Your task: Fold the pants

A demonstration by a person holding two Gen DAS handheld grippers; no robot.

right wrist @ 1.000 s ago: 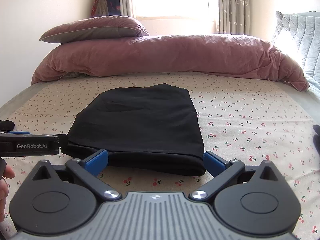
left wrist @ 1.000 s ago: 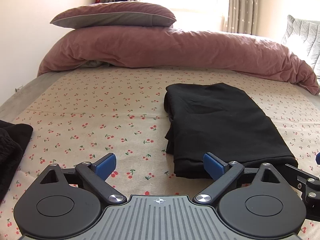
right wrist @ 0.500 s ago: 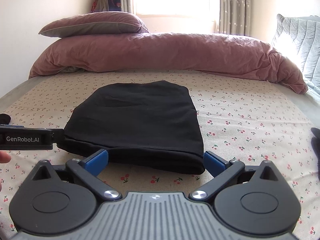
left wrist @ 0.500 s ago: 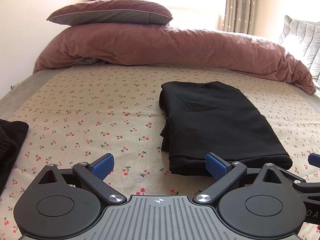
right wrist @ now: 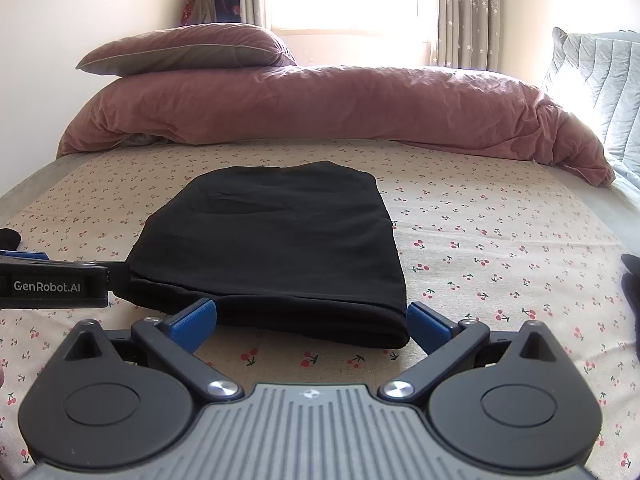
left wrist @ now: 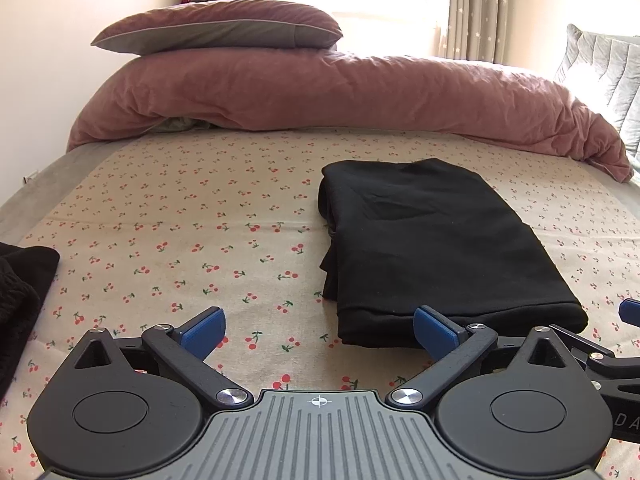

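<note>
Black pants (left wrist: 436,248) lie folded into a flat rectangle on the cherry-print sheet, right of centre in the left wrist view and at centre (right wrist: 276,248) in the right wrist view. My left gripper (left wrist: 318,330) is open, empty, just short of the fold's near left corner. My right gripper (right wrist: 312,322) is open too, its blue pads (right wrist: 194,318) straddling the near edge without touching it. The left gripper's side shows at the far left in the right wrist view (right wrist: 52,286).
A pink duvet (left wrist: 340,96) with a pillow (left wrist: 224,26) on top lies across the far end of the bed. Another dark garment (left wrist: 20,292) sits at the left edge. A grey quilted cushion (right wrist: 600,80) stands at the right. Dark cloth (right wrist: 632,284) shows at the right edge.
Both grippers have drawn back slightly from the folded pants and stay open. The pants have not moved.
</note>
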